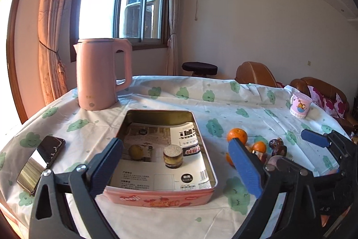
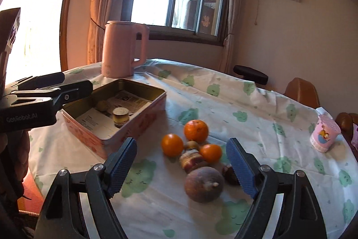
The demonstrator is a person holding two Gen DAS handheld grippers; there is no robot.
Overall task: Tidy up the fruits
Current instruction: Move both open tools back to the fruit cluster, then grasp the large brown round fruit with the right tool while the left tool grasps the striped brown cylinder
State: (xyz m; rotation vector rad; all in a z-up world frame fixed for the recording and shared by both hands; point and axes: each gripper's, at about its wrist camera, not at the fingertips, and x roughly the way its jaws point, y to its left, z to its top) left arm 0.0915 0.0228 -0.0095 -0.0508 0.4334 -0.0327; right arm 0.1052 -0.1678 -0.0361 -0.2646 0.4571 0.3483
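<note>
- The right gripper (image 2: 181, 168) is held spread and empty over the fruit pile on the desk (image 2: 257, 104); the brown round fruit (image 2: 204, 184) lies between its jaws, untouched.
- The left gripper (image 1: 176, 166) is likewise spread and empty above the tin (image 1: 156, 196).
- The brown fruit is best enclosed at its widest part before lifting.
- The oranges (image 2: 196, 130) beside it are to be left undisturbed.

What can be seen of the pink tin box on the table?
The pink tin box is a shallow rectangular metal tin with rounded corners, printed pink outer walls and bare golden inner walls. It sits open, without a lid, flat on the cloud-print tablecloth, in front of the pink kettle. Printed paper lines its floor, with a small jar and a yellowish fruit on it.
</note>
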